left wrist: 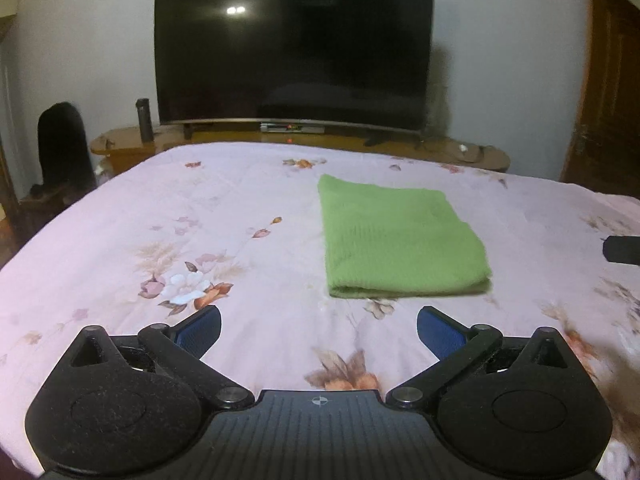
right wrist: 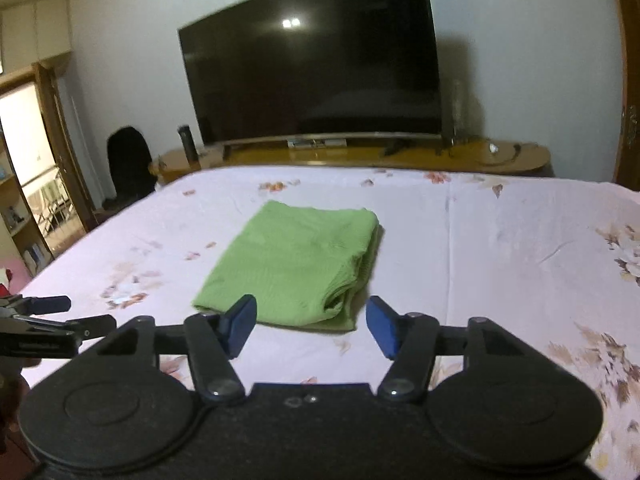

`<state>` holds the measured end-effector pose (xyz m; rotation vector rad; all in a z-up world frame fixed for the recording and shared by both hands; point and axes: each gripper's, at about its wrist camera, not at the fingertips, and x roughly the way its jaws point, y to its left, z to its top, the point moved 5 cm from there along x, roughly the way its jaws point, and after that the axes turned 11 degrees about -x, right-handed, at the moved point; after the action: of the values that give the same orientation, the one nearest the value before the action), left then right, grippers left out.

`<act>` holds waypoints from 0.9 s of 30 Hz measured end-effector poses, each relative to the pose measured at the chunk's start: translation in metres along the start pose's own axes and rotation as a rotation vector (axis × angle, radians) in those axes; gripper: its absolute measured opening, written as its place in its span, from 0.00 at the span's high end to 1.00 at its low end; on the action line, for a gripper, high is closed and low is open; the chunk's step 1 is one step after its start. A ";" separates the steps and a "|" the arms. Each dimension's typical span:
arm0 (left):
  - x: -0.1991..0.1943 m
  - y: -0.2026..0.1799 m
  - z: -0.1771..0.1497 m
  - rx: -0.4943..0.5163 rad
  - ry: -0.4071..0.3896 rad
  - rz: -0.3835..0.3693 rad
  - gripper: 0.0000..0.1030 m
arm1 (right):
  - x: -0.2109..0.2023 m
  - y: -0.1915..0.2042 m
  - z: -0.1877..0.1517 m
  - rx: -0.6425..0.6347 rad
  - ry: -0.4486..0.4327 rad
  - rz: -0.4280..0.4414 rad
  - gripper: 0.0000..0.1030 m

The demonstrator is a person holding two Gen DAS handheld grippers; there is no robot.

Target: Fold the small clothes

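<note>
A green cloth (left wrist: 400,240) lies folded into a flat rectangle on the pink floral bedsheet (left wrist: 200,208). It also shows in the right wrist view (right wrist: 296,264), with its layered edges toward the right. My left gripper (left wrist: 319,330) is open and empty, just short of the cloth's near edge and a little left of it. My right gripper (right wrist: 311,322) is open and empty, its left pad (right wrist: 240,320) over the cloth's near edge. The left gripper shows at the left edge of the right wrist view (right wrist: 44,320).
A large dark TV (left wrist: 294,52) stands on a wooden console (left wrist: 120,144) beyond the bed's far edge. A dark cylinder (left wrist: 145,120) stands on the console. A black chair (left wrist: 64,144) is at far left, a wooden door (left wrist: 608,100) at right.
</note>
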<state>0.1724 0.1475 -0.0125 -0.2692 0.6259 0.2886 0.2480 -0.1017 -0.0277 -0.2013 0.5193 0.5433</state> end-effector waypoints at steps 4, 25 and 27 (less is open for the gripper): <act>-0.030 -0.009 -0.005 -0.012 -0.008 -0.013 0.00 | -0.035 0.021 -0.007 -0.020 -0.010 -0.018 0.28; -0.100 -0.049 -0.026 0.044 -0.077 -0.101 0.00 | -0.103 0.055 -0.029 -0.011 -0.080 -0.184 0.01; -0.103 -0.051 -0.026 0.045 -0.082 -0.105 0.00 | -0.106 0.055 -0.029 -0.007 -0.085 -0.191 0.01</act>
<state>0.0965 0.0726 0.0375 -0.2449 0.5343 0.1832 0.1294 -0.1114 0.0001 -0.2310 0.4104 0.3660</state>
